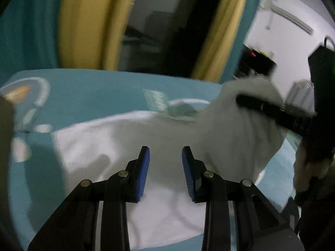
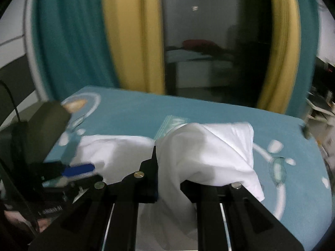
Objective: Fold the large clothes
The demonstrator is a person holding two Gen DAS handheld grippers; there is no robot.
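**White garment half lifted over the teal surface**

From the left wrist camera, you are looking down your left hand-held gripper [image 1: 165, 156], whose fingers are standing spread with a clear gap between the ribbed blue pads [image 1: 143, 173]; nothing is sitting between them. Below and ahead, the white garment [image 1: 117, 144] is lying as soft, smooth cloth on the teal printed cover [image 1: 88, 92], its left edge forming a fairly straight line. Toward the right the cloth is rising into a rounded, draped hump, and your right hand-held gripper [image 1: 272, 108] is showing there as a blurred black bar against it. Behind, yellow curtains [image 1: 81, 23] and a teal curtain [image 1: 29, 25] are hanging in long vertical folds.

From the right wrist camera, your right hand-held gripper [image 2: 168, 165] is pinching the white garment [image 2: 205, 146]: the fabric is bunching between the black fingers and spilling over the right one, hiding the pads, with crisp diagonal creases running across the lifted part. The rest of the cloth is trailing left and lying flat on the teal printed cover [image 2: 209, 110]. Your left hand-held gripper [image 2: 79, 170] is sitting at the left, just beside the flat portion, one blue pad visible. Whether it is touching the cloth, you cannot tell. Everything here is slightly motion-blurred.
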